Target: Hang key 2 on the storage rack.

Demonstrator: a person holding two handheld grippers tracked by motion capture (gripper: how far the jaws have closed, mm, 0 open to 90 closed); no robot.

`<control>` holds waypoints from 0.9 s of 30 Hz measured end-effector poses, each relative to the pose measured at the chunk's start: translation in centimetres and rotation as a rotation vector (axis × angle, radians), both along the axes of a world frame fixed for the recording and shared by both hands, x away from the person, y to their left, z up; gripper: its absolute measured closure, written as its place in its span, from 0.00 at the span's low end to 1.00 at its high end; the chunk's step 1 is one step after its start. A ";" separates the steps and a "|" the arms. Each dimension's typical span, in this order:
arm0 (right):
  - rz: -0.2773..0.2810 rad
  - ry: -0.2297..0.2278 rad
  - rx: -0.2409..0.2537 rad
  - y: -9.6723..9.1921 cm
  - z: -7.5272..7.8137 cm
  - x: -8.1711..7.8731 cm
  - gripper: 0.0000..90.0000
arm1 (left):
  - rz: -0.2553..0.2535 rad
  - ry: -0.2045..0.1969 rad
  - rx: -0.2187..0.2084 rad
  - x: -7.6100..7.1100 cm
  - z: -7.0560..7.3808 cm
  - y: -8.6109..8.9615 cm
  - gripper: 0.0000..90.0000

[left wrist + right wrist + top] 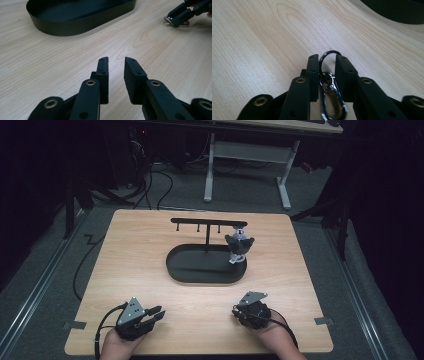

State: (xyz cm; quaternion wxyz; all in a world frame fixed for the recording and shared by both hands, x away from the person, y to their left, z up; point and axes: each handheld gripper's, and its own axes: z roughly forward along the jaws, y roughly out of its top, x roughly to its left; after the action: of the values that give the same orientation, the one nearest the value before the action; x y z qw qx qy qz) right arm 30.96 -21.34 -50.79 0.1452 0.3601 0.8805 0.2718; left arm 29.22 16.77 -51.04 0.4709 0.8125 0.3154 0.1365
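The right gripper [327,62] sits near the bench's [140,250] front edge, its jaws pinching a metal keyring clip [329,87]. Toward the front left corner, the left gripper [116,63] rests with jaws slightly spread, nothing between them.

small figure [239,246] on stand too small to identify; clip [331,96] cut off at bottom edge.

We see the oval tray [200,272] resting on the table [125,250] a little beyond its middle, with a hook stand [207,224] rising from the tray's back half and a small figure [239,245] hanging at the stand's right end. Near the table's front edge, the left gripper [156,314] lies at the left and the right gripper [235,311] at the right, well apart. A key ring with clasp [329,85] lies on the table between the right gripper's jaws.
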 end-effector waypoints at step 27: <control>-0.102 0.061 -0.007 -3.3 1.0 -0.1 0.91 | -0.019 0.002 0.001 -0.1 -0.1 -0.4 0.81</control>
State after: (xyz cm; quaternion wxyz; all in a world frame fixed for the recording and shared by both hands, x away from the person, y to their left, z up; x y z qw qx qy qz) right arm 30.82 -24.64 -49.78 0.1333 0.4122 0.8659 0.2499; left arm 29.09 16.39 -51.15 0.4716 0.8158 0.3080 0.1311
